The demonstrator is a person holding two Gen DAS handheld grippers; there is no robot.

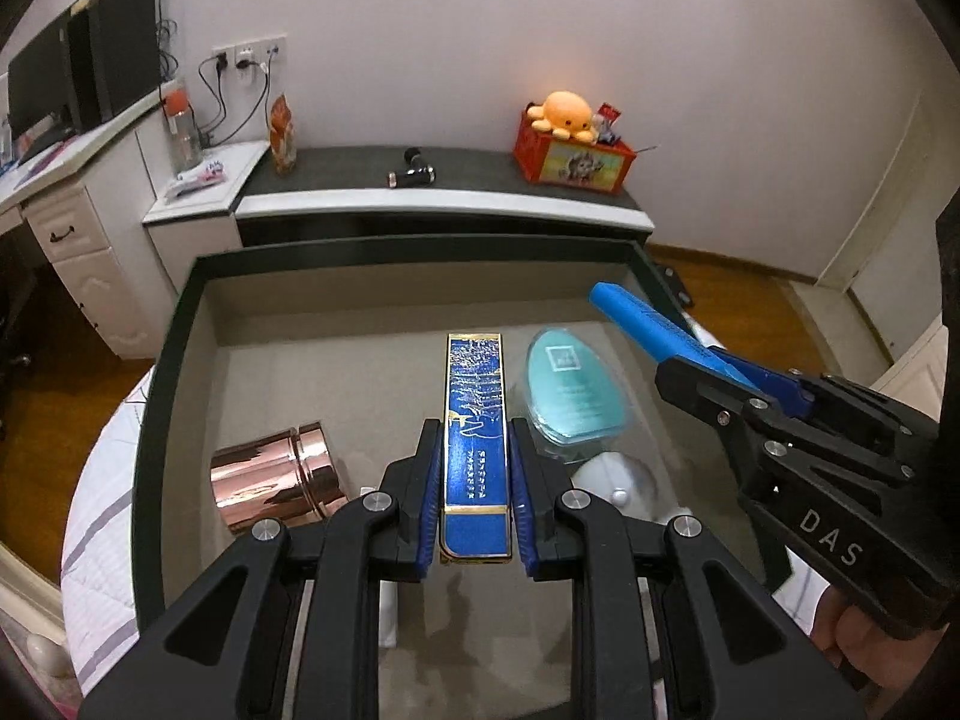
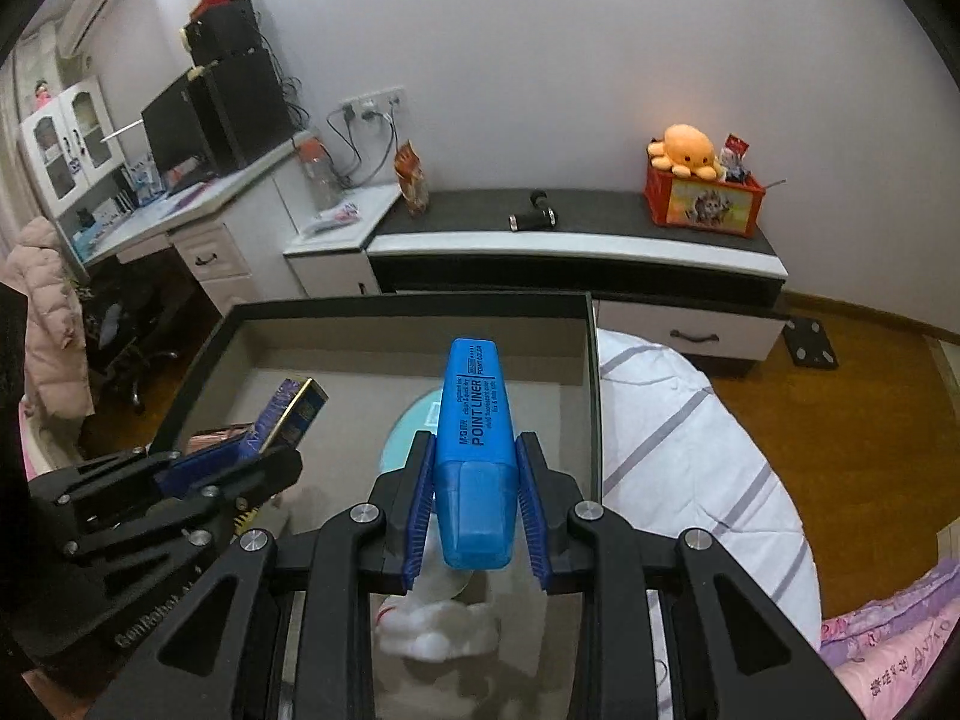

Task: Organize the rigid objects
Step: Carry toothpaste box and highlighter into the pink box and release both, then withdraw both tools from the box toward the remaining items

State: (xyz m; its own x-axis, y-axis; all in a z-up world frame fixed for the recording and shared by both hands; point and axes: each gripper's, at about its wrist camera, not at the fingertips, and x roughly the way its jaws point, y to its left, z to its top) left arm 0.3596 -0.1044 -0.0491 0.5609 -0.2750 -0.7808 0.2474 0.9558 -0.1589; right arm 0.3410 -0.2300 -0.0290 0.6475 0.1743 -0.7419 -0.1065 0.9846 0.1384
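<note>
My left gripper (image 1: 476, 438) is shut on a long blue box with gold edges (image 1: 474, 420) and holds it above the open dark-rimmed storage box (image 1: 180, 324). My right gripper (image 2: 475, 450) is shut on a blue highlighter (image 2: 474, 450) and holds it over the same box (image 2: 591, 390). The right gripper also shows in the left wrist view (image 1: 708, 387), to the right, with the highlighter (image 1: 648, 324) pointing left. The left gripper (image 2: 252, 462) with the blue box (image 2: 294, 411) shows at left in the right wrist view.
Inside the box lie a rose-gold tin (image 1: 276, 477), a teal oval case (image 1: 570, 390) and a white figure (image 2: 438, 618). The box rests on a striped white quilt (image 2: 690, 456). Behind stand a low cabinet (image 1: 432, 204) and a red toy crate (image 1: 573, 156).
</note>
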